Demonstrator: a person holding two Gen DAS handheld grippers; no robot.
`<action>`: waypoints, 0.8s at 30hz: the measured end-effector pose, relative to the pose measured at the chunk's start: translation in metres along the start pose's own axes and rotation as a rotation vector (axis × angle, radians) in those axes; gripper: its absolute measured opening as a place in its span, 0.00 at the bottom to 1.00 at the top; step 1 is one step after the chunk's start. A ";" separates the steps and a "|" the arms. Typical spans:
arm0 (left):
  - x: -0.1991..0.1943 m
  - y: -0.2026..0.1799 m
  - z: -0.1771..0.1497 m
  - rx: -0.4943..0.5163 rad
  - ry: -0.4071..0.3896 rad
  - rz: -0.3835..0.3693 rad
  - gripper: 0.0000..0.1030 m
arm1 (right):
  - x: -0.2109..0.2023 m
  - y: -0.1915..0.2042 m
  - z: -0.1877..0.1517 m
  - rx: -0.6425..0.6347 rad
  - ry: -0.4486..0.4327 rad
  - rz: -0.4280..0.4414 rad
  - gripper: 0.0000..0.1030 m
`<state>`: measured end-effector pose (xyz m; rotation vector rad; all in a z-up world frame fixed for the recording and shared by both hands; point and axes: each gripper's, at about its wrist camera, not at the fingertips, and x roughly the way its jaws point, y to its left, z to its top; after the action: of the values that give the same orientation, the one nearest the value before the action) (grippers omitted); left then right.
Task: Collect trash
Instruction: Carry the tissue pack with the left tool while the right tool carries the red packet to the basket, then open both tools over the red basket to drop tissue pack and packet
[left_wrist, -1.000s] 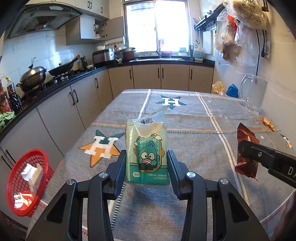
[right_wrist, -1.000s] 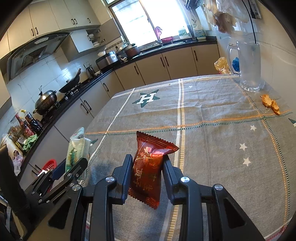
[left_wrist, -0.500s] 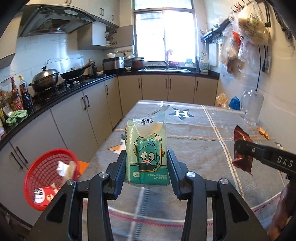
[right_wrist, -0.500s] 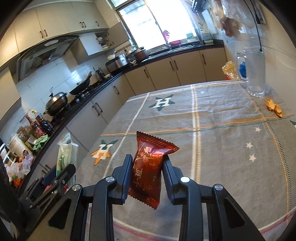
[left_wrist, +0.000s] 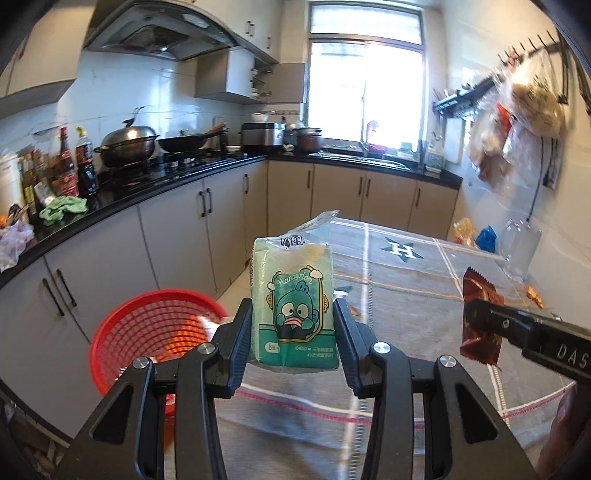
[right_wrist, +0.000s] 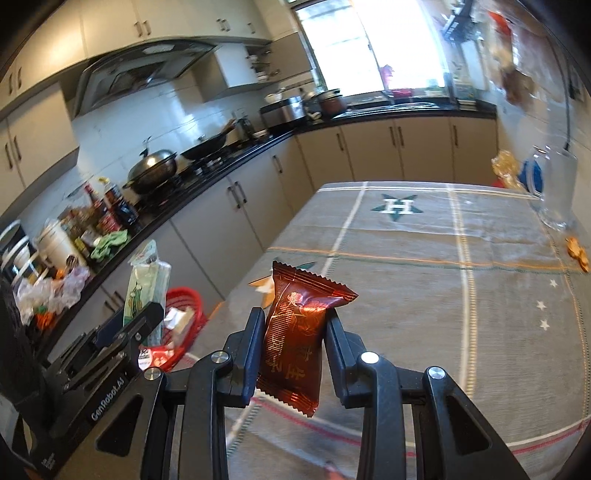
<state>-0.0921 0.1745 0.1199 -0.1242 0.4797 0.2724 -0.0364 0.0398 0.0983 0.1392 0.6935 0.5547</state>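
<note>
Kitchen, grey cabinets under a black counter, bright window at the far end. Table (right_wrist: 461, 295) under a grey cloth with star prints, seen from its near end.

Left gripper (left_wrist: 293, 332): jaws closed onto the sides of a green tissue pack (left_wrist: 293, 306), held upright, off the table, cartoon face toward the camera. Right gripper (right_wrist: 293, 343): jaws closed on a red snack wrapper (right_wrist: 295, 336), also upright and clear of the cloth.

Red basket (left_wrist: 147, 332) sits low beside the table's near left corner, below and left of the tissue pack; some scraps already in it.

Handling, as judged: both items look very light. The tissue pack is soft, squashes under the pads, slack film at its top; a hold across the padded middle suits it. The wrapper is thin, glossy, likely slippery and crinkly; a grip across its flat body, not the crimped ends, seems safest. Neither seems fragile.

View differences: left camera shows the basket's open mouth and the wrapper edge-on in the other gripper. Right camera shows the basket's contents partly behind the left gripper, plus orange scraps (right_wrist: 578, 251) on the cloth by a glass jug (right_wrist: 554, 188).
</note>
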 end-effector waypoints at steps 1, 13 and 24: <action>-0.001 0.009 0.000 -0.014 -0.001 0.006 0.40 | 0.003 0.008 -0.001 -0.012 0.008 0.008 0.34; 0.003 0.121 -0.016 -0.158 0.038 0.120 0.40 | 0.052 0.099 -0.005 -0.149 0.110 0.116 0.34; 0.030 0.169 -0.042 -0.206 0.118 0.165 0.41 | 0.117 0.167 -0.006 -0.211 0.211 0.196 0.34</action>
<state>-0.1336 0.3350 0.0596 -0.3038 0.5797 0.4779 -0.0393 0.2428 0.0776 -0.0508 0.8261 0.8347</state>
